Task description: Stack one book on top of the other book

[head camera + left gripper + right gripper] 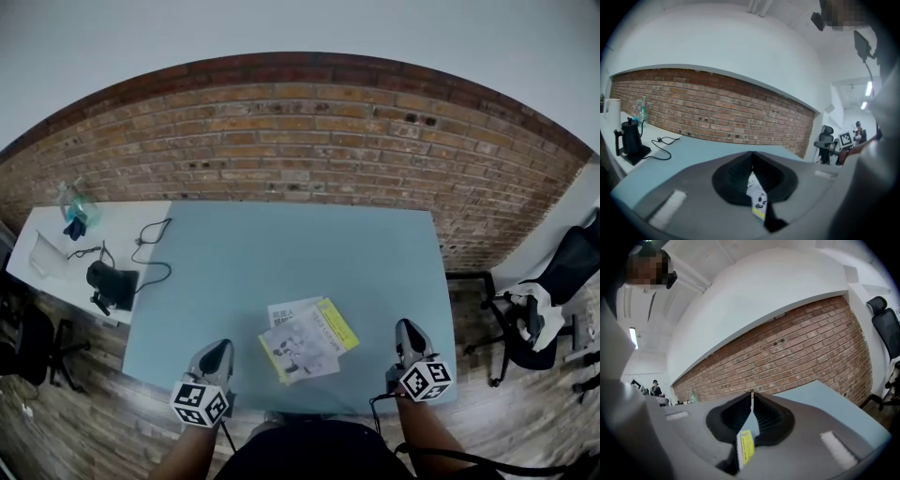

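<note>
The white book (300,345) is lying skewed on top of the yellow book (337,325), on the desk (281,253) between the two hand-held grippers, and neither is touching it. The left hand-held gripper (221,349) is hovering just left of the stack, clenched and empty. The right hand-held gripper (406,328) is standing off to the stack's right, tips pressed together on nothing. Each gripper view is catching only a sliver of book below its closed tips, while the head view is showing the whole stack.
</note>
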Demonstrator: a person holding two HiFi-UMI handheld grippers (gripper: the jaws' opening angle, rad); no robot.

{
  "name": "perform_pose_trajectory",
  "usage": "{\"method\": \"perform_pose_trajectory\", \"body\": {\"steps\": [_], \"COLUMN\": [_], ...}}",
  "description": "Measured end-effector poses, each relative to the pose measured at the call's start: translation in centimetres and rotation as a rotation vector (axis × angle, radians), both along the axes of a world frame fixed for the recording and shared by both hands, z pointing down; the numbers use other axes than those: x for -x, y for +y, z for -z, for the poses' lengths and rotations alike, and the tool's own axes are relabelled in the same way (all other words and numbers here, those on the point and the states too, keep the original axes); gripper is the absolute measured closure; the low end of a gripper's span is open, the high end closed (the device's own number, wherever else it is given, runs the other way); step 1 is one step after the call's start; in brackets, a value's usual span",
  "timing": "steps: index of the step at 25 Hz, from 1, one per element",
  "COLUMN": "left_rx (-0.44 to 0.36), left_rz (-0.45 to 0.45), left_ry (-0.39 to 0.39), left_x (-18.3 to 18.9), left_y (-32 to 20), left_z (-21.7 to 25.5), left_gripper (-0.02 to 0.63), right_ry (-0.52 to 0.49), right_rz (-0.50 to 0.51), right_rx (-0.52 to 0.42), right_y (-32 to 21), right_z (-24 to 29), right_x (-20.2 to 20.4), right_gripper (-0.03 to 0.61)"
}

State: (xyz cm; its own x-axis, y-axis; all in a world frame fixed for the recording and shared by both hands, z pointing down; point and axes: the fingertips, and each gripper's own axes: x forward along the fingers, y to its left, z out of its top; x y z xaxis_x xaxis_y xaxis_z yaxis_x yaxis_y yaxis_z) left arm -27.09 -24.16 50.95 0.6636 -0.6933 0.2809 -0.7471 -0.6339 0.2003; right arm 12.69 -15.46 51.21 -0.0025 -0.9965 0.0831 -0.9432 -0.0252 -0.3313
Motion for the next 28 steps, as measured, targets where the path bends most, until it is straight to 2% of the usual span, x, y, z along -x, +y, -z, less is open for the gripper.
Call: {"method": "perform_pose_trajectory", "body": {"steps": [2, 9, 28], "left_rx": [-0.001, 0.012, 0.007], "left_rz": [0.008, 0.032, 0.023], "left_ry": [0.004, 0.015, 0.015], "left_x": [0.3, 1.5, 1.3], "left_y": [-0.2, -0.5, -0.2], "left_z": [-0.1, -0.4, -0.3], "left_gripper": [0.609, 0.609, 0.609], "right_ry": [0.017, 0.075, 0.093], "right_rz": [-0.002, 0.02, 0.042], "right_rx": [0.007, 0.026, 0.076], "right_y": [-0.1, -0.8, 0.1], "right_z": [-0.2, 0.0, -2.3], "right_x": [0.1, 1.0, 1.7], "right_gripper": [0.574, 0.576, 0.577]}}
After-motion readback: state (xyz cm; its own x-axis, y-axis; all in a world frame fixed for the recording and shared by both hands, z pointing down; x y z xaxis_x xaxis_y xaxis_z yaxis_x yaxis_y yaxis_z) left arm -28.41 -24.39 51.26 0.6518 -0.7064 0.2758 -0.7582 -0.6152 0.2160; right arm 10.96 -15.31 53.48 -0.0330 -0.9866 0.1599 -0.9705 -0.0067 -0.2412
